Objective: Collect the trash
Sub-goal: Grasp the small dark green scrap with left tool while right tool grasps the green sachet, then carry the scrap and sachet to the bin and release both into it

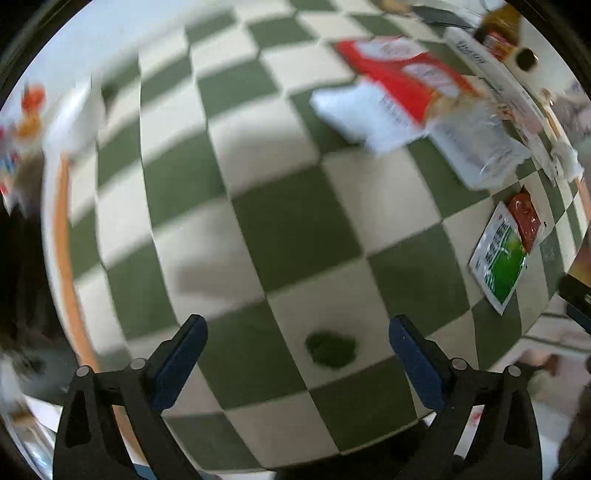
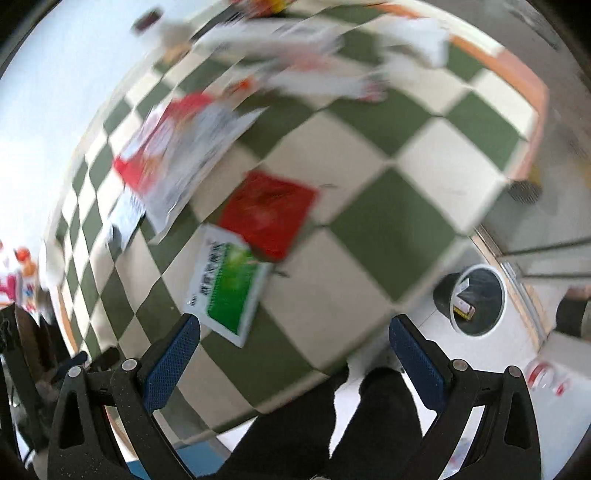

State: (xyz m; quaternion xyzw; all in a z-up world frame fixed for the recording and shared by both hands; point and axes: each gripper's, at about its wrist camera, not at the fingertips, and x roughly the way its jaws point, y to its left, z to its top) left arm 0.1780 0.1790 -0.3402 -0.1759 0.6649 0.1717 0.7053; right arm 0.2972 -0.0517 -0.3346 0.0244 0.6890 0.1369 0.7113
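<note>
Wrappers lie on a green-and-white checked tablecloth. In the left wrist view a green-and-white sachet and a red sachet lie at the right; a red-and-white bag and clear wrappers lie at the upper right. My left gripper is open and empty above the cloth, near a dark green spot. In the right wrist view my right gripper is open and empty, just below the green sachet and red sachet. A black trash bin stands on the floor at the right.
More blurred wrappers lie at the table's far side. The table has an orange edge. A dark bottle stands at the top right of the left wrist view. The person's dark legs are below the table edge.
</note>
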